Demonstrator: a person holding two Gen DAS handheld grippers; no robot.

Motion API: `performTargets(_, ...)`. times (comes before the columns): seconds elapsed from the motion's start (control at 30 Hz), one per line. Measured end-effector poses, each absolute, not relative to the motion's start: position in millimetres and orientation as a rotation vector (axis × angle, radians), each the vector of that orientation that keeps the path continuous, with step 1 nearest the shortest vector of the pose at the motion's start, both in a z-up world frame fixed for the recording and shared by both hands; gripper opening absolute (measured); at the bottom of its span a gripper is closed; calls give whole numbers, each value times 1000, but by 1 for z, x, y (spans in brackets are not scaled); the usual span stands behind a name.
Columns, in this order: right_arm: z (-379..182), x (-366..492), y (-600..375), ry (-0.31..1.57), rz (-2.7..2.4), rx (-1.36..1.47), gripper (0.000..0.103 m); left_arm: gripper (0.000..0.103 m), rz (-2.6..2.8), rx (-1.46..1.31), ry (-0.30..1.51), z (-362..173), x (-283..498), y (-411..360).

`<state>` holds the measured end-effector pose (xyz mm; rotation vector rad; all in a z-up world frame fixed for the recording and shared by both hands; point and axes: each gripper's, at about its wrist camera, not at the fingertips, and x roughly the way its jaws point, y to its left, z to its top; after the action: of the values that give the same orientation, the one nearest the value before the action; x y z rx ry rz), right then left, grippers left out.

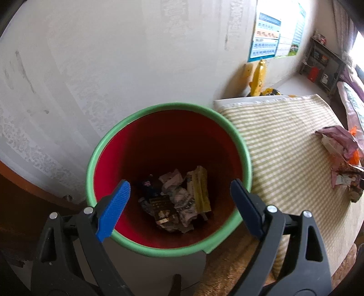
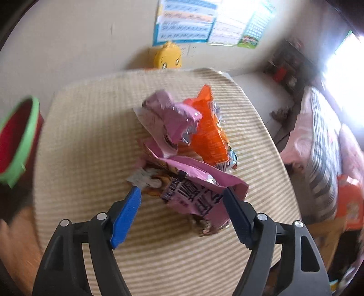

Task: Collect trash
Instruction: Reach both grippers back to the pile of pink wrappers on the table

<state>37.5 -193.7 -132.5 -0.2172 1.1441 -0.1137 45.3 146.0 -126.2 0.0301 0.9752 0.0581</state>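
A red bin with a green rim [image 1: 169, 107] stands beside the striped mat; crumpled wrappers [image 1: 179, 198] lie at its bottom. My left gripper [image 1: 179, 190] hangs open above the bin's mouth, nothing between its fingers. On the striped mat [image 2: 91, 127] lies a heap of snack wrappers: a pink printed bag [image 2: 193, 189] nearest, a crumpled pink one [image 2: 168, 118] and an orange one [image 2: 209, 134] behind. My right gripper [image 2: 182, 197] is open just above the near pink bag, a finger on either side, pads not pressing it. The same heap [image 1: 341, 157] shows at the left wrist view's right edge.
The bin's rim [image 2: 20, 145] shows at the left edge of the right wrist view. A yellow duck-shaped toy [image 2: 168, 57] and a poster [image 2: 204, 20] are by the wall behind the mat. Bedding [image 2: 318, 148] and a shelf [image 1: 323, 63] lie to the right.
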Motion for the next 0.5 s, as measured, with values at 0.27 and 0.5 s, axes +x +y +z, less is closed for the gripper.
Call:
performTargets(0.27,-193,34,-167,1166,-98,-644,24,88,-16,36,977,-117,40,114)
performTargets(0.5,-148,-8,-173,1075,-5,-242,0,88,-98,82,985,-117,42,73)
